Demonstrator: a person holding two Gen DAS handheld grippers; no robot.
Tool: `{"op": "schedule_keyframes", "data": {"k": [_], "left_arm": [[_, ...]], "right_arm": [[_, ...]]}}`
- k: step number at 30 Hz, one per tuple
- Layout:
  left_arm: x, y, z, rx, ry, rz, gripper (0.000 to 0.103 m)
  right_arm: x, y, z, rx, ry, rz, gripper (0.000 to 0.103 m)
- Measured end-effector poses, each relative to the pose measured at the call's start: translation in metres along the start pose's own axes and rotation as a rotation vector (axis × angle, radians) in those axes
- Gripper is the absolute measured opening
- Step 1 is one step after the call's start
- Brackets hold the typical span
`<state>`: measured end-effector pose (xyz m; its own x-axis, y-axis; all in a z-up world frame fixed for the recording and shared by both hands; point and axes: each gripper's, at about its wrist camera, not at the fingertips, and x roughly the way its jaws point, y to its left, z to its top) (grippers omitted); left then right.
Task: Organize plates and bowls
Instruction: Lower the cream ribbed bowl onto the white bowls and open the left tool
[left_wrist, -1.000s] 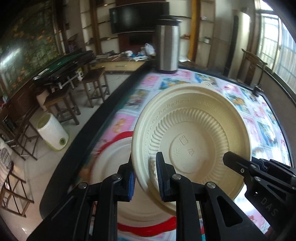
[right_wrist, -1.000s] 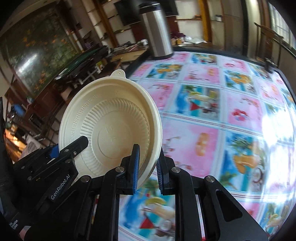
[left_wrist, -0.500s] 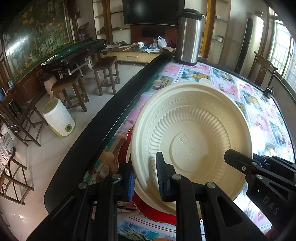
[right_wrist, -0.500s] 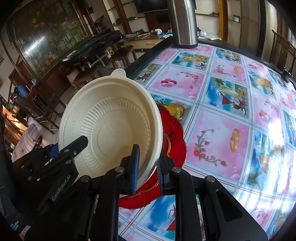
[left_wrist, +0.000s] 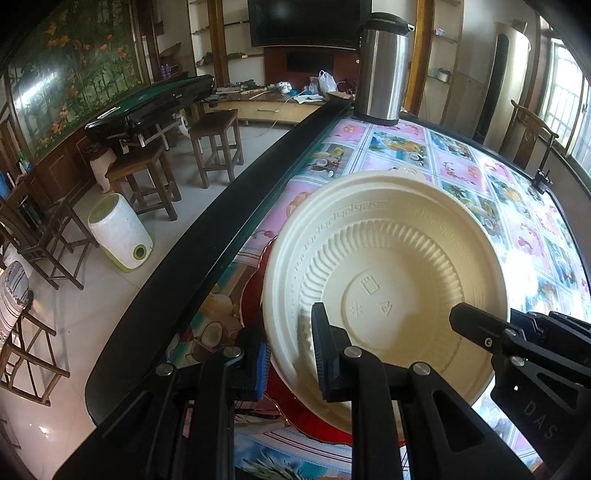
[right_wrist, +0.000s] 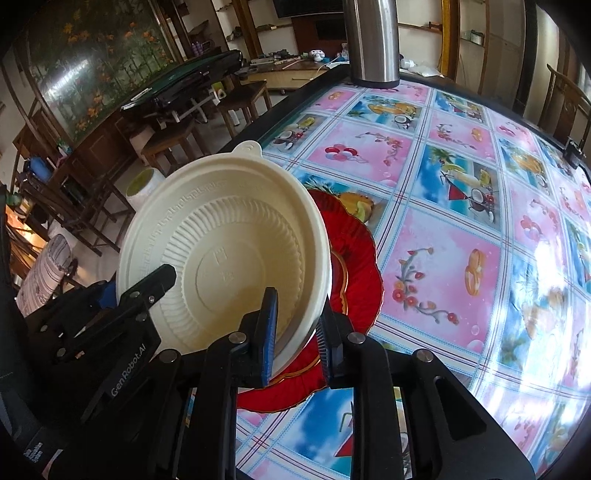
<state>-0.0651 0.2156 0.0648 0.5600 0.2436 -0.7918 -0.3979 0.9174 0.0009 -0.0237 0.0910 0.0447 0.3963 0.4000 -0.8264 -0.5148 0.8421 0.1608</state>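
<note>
Cream bowl (right_wrist: 221, 254) sits tilted between both grippers, its ribbed inside facing the cameras. The right gripper (right_wrist: 295, 334) pinches the bowl's near rim, one blue-padded finger inside the wall and one outside; the left gripper (left_wrist: 288, 354) clamps the opposite rim the same way. Each camera also catches the other gripper's tip at the bowl's edge: "GenRobot.AI" reads on the left one's body in the right wrist view, "DAS" on the right one's in the left wrist view. Moulded marks on the bowl's base are too faint to read. Just beneath the bowl lies a red plate (right_wrist: 354, 266) on the patterned tablecloth (right_wrist: 443, 258). Far beyond the bowl, a steel flask (left_wrist: 382, 62) stands at the table's edge.
</note>
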Motion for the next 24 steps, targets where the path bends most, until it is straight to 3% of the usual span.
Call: {"op": "schedule_keyframes", "data": {"k": [6, 8, 10, 11, 19, 24], "left_arm": [[-0.001, 0.007, -0.002, -0.02, -0.016, -0.028, 0.021], [-0.001, 0.01, -0.002, -0.027, -0.022, -0.024, 0.032], [-0.002, 0.013, -0.001, -0.038, -0.037, -0.029, 0.061], [-0.003, 0.014, 0.0, -0.041, -0.049, -0.028, 0.065], [-0.016, 0.013, 0.006, -0.035, -0.116, -0.007, 0.069], [-0.026, 0.014, 0.007, -0.045, -0.152, -0.012, 0.074]], "right_arm": [[-0.006, -0.001, 0.001, 0.027, -0.017, 0.02, 0.021], [-0.01, -0.001, 0.001, 0.032, -0.032, 0.016, 0.021], [-0.015, -0.001, 0.002, 0.033, -0.047, 0.012, 0.028], [-0.017, -0.002, 0.002, 0.032, -0.052, 0.005, 0.034], [-0.036, -0.012, 0.001, 0.036, -0.092, -0.026, 0.035], [-0.052, -0.014, 0.002, 0.058, -0.157, 0.006, 0.035]]}}
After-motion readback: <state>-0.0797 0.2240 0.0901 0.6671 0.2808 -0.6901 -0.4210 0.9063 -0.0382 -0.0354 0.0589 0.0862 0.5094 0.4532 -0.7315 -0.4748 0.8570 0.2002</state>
